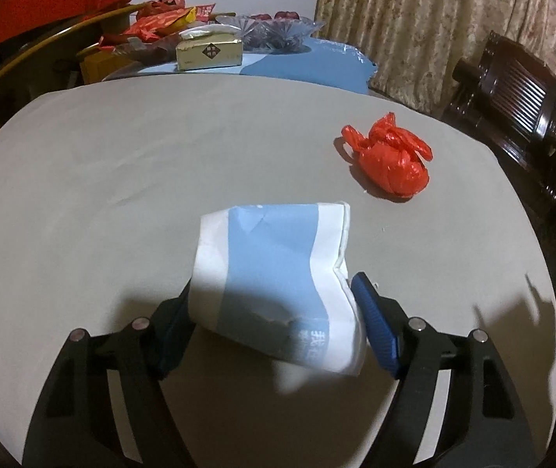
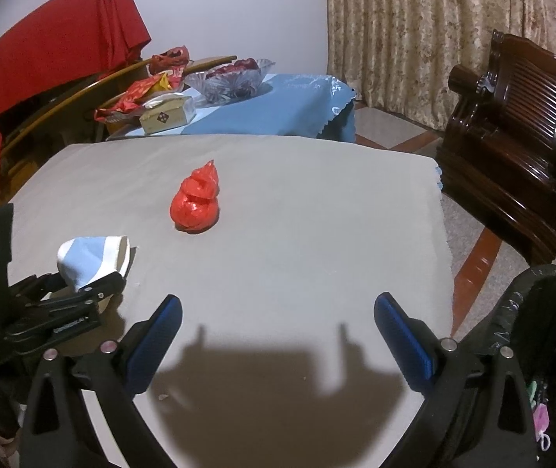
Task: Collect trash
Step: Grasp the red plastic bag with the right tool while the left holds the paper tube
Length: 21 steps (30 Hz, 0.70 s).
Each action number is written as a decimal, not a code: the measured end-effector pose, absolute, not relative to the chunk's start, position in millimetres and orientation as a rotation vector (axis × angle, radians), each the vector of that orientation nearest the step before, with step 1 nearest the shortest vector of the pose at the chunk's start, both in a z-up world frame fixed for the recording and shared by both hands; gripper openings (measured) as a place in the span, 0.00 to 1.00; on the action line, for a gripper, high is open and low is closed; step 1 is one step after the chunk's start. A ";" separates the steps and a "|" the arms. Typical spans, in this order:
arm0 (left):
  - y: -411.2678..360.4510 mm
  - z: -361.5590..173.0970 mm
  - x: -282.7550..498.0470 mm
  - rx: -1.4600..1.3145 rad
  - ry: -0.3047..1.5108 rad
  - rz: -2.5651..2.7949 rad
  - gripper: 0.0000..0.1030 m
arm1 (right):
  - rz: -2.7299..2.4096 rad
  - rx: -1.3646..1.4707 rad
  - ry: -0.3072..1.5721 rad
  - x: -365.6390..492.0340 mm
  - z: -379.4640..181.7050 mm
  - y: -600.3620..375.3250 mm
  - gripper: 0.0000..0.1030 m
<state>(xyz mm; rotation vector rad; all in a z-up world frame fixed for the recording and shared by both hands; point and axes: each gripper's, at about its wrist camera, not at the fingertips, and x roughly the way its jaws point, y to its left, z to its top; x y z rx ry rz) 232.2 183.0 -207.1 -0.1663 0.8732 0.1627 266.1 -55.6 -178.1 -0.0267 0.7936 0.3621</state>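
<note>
Tongs of the left hand are seen clamped on a crumpled blue-and-white paper cup, both blue pads pressed against its sides, close to the near left edge of the grey tabletop. A knotted red plastic bag lies toward the tabletop's middle, well apart from the cup. The right tongs are held spread wide, nothing between them, over the near edge. A black-lined bin stands off the near right corner.
</note>
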 end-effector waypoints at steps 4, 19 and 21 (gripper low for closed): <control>190.7 -202.4 232.1 -0.157 0.855 0.182 0.71 | 0.358 -0.008 0.791 275.0 -177.3 -53.3 0.94; 253.9 -200.7 268.0 -0.196 0.843 0.298 0.72 | 0.405 -0.043 0.791 340.7 -186.5 19.2 0.94; 261.8 -201.8 274.2 -0.197 0.847 0.307 0.72 | 0.411 -0.048 0.799 349.2 -189.1 28.3 0.94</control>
